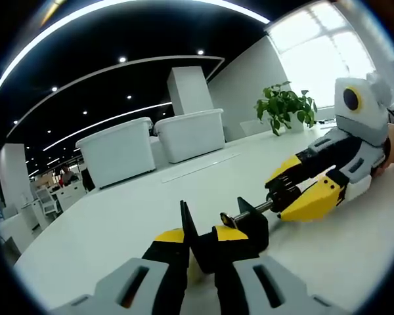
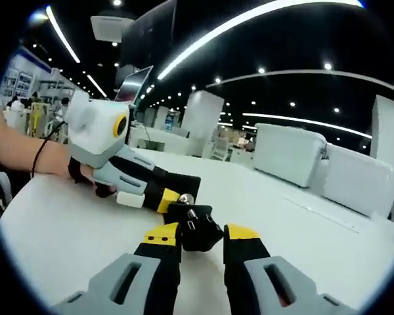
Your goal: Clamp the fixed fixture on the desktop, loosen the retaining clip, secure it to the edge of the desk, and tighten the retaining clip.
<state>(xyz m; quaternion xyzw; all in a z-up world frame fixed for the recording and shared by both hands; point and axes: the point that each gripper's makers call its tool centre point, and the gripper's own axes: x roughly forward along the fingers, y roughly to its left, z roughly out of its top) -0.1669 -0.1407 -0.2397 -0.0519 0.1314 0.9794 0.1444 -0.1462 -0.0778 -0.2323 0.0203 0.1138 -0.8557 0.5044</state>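
A black clamp fixture (image 1: 249, 226) lies low over the white desk (image 1: 105, 223). My left gripper (image 1: 200, 239) is shut on its body, yellow-tipped jaws on either side. A silver screw rod (image 1: 253, 209) runs from the fixture to my right gripper (image 1: 280, 195), which comes in from the right and closes on the rod's end. In the right gripper view my right gripper (image 2: 200, 233) is shut on the fixture's black knob (image 2: 198, 231), with the screw's silver end (image 2: 186, 199) just beyond. The left gripper (image 2: 173, 197) reaches in from the left onto the same fixture.
Two white lidded bins (image 1: 118, 151) (image 1: 190, 134) stand at the desk's far side, with a potted plant (image 1: 285, 105) by the window. A person's hand (image 2: 26, 154) holds the left gripper. Open desk surface (image 2: 328, 236) spreads around the fixture.
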